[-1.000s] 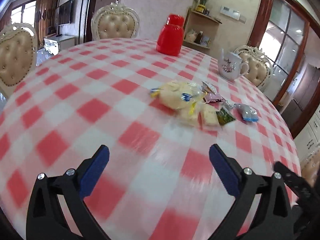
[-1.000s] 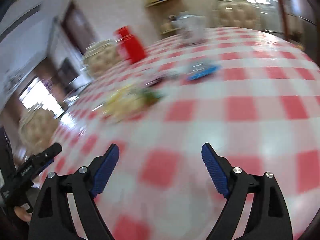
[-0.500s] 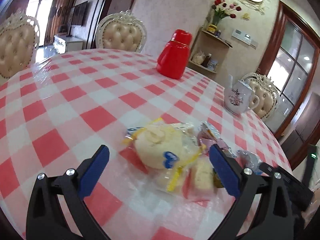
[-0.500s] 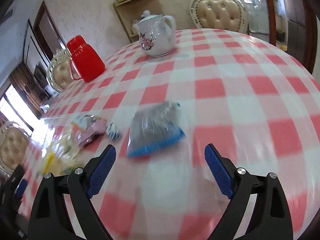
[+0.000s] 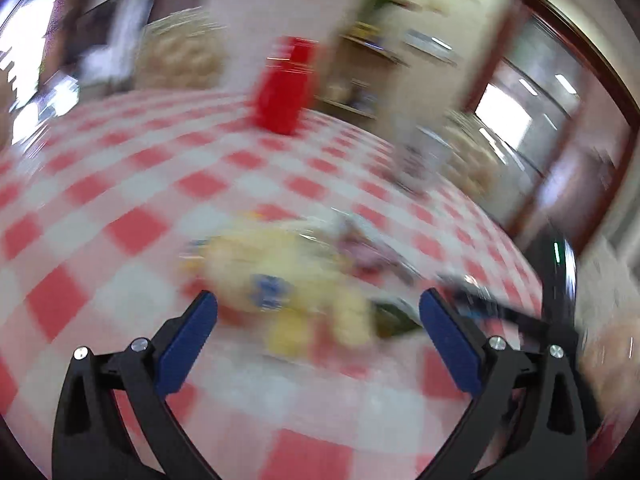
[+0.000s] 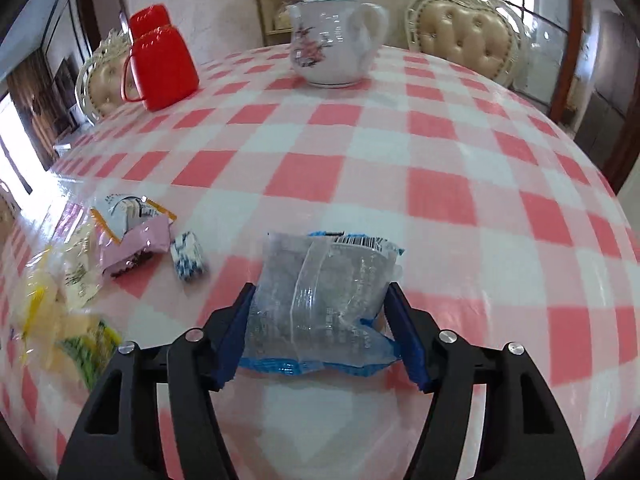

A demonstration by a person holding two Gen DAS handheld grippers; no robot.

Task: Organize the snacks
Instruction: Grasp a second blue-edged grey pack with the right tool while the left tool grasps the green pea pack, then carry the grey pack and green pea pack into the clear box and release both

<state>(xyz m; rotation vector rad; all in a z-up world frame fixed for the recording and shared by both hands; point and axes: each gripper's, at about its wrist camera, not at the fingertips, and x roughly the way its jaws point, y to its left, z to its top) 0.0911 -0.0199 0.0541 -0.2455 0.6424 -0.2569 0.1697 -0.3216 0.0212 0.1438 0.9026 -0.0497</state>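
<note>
In the right wrist view a clear snack bag with blue edges lies on the checked tablecloth, and my right gripper has closed in on it, both pads against its sides. To its left lie a pink packet, a small blue-white candy and yellow bread packets. The left wrist view is blurred: my left gripper is open and empty, just short of the yellow bread packets.
A red jug and a white flowered teapot stand at the far side of the round table. Padded chairs ring it. The other gripper shows at the right of the left view.
My right gripper has moved forward onto the blue-edged bag and narrowed around it. My left gripper is moving fast over the snack pile; its view has turned blurred.
</note>
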